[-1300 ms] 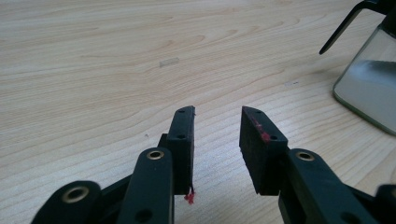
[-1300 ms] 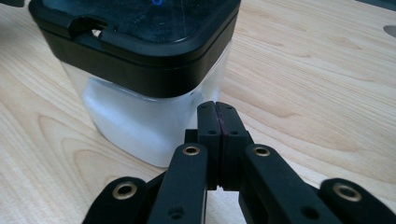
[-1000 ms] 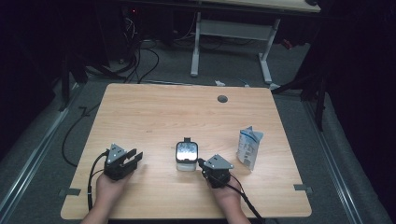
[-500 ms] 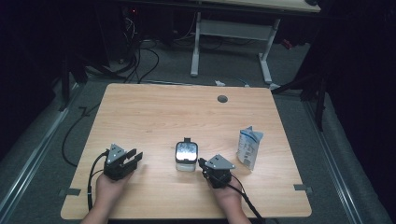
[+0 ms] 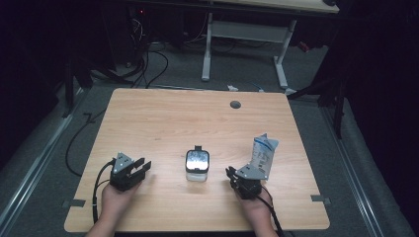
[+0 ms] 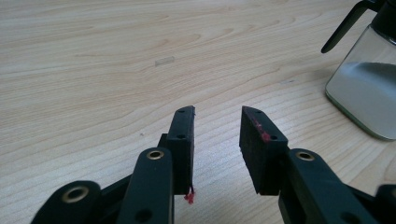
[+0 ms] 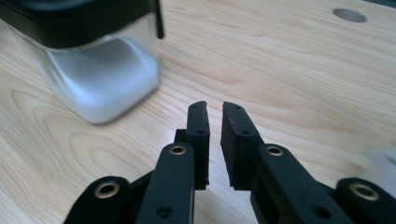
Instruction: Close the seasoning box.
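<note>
Jaws: left gripper (image 5: 140, 166) parted, empty; right gripper (image 5: 231, 174) just been opening, narrow gap, nothing between.
Table (image 5: 163, 118): wooden.
Jar (image 5: 197, 166): mid-table, upright, black lid tab toward 12 o'clock.
Pouch (image 5: 263, 154): upright, 3 o'clock of jar, apart.

High view: room is dim, floor nearly black, the counter (image 5: 163, 123) lit from above. Both gripper views are bright; right one has motion blur on the glass jar (image 7: 93, 70), esp. edges.
</note>
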Available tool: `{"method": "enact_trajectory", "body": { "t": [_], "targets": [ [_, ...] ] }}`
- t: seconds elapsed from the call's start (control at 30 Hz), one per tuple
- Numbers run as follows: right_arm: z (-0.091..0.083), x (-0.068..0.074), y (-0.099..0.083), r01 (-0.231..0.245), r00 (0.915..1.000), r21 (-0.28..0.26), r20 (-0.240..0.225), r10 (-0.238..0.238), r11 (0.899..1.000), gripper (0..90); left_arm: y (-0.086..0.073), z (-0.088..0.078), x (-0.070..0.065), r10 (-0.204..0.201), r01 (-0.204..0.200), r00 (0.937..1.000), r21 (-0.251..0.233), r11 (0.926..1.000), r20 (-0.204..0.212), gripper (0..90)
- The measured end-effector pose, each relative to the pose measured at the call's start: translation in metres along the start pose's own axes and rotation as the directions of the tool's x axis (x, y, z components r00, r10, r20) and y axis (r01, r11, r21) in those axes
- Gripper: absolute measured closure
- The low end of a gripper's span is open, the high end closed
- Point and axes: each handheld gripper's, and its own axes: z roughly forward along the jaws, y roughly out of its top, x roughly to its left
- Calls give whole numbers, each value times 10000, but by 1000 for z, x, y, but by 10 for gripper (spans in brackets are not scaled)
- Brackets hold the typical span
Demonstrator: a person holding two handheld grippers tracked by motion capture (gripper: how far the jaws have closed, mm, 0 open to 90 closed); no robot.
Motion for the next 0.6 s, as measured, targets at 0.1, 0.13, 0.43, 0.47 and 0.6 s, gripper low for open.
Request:
{"method": "enact_trajectory", "body": {
  "t": [0.1,0.13,0.43,0.47,0.6],
  "targets": [
    [-10,-12,-7,-183,9997,-44,130,184,9998,790,0,1,-1,37,-37,10000,65,10000,32,656],
    [-15,-16,-10,-303,9994,-116,171,305,9995,783,-1,1,-2,41,-42,10000,70,10000,46,655],
    [-49,-37,-31,-867,9944,-540,560,897,9948,700,-8,-14,-8,188,-184,9993,-96,9998,337,621],
    [-51,-38,-34,-883,9937,-591,645,921,9943,697,-10,-16,-8,237,-236,9992,-49,9997,337,619],
    [-55,-42,-35,-1085,9912,-691,691,1133,9917,681,-16,-23,-6,140,-141,9993,43,9999,335,617]
  ]
}}
